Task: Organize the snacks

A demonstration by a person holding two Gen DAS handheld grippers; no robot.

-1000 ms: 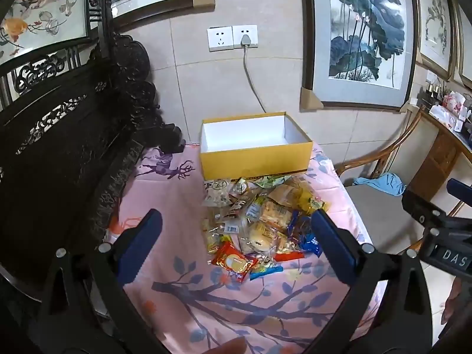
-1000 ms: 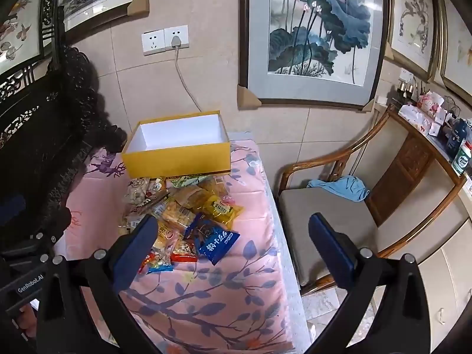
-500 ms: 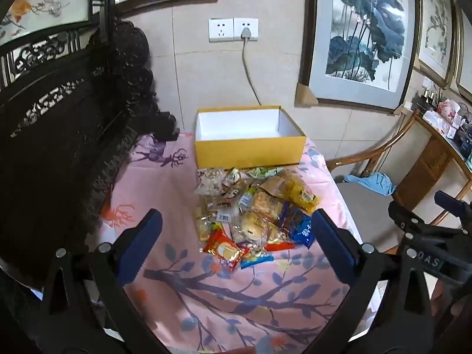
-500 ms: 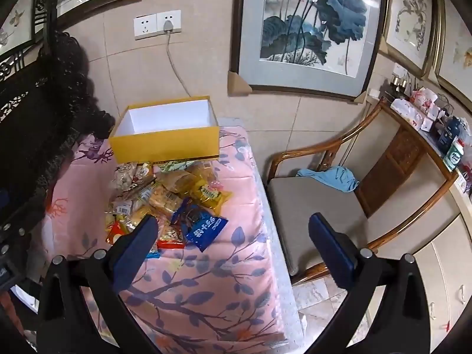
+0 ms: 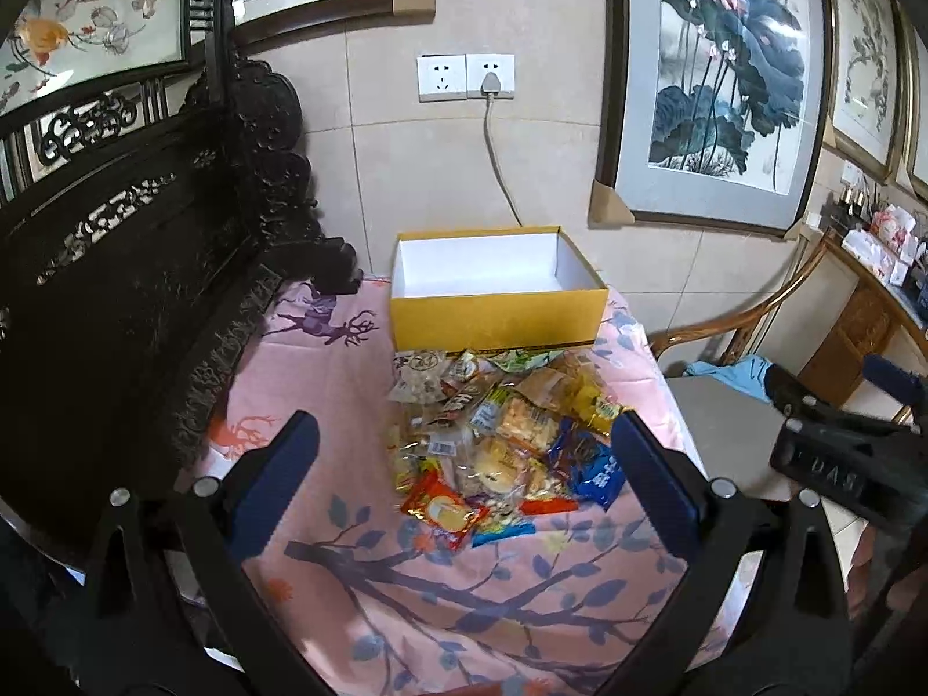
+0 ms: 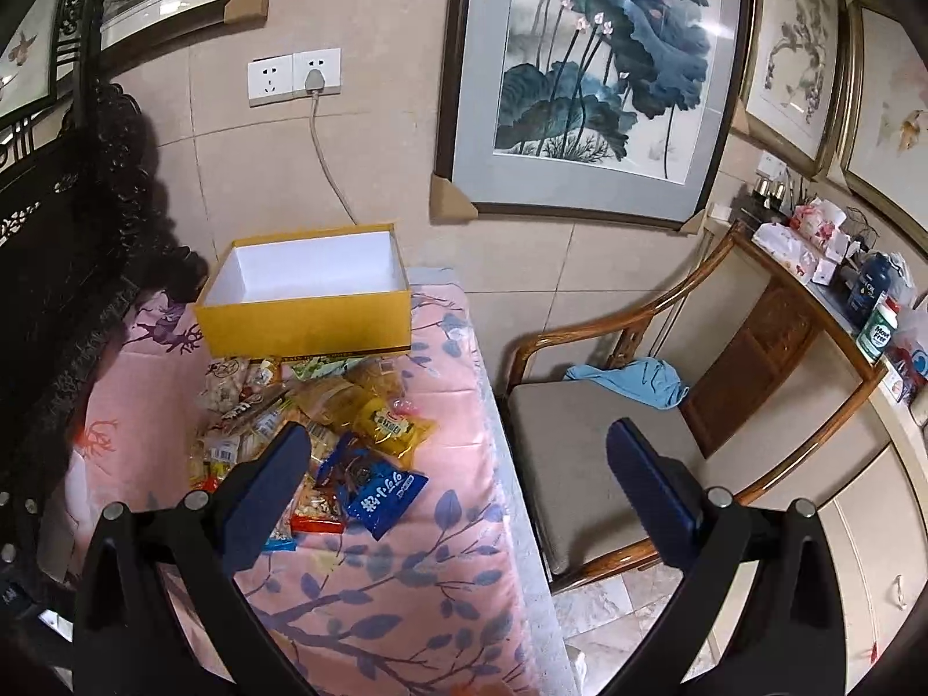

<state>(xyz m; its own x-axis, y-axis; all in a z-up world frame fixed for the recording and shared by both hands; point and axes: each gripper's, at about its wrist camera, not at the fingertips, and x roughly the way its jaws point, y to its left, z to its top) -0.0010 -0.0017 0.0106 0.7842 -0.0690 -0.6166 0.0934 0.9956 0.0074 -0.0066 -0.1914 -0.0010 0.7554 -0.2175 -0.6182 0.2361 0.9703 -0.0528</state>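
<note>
Both grippers, left [image 5: 464, 458] and right [image 6: 458, 464], are hovering with fingers spread wide and empty above the pink floral-clothed worktop [image 5: 325, 383]; the heap of wrapped snacks [image 5: 499, 435] is lying just before the open yellow cardboard box [image 5: 496, 313].

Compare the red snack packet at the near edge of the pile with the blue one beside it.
The red snack packet shows a round yellow picture; the blue snack packet carries white lettering. The red one lies at the pile's near left, the blue one at its near right. The blue one looks larger. Both lie flat on the pink tablecloth, outside the yellow box.
</note>
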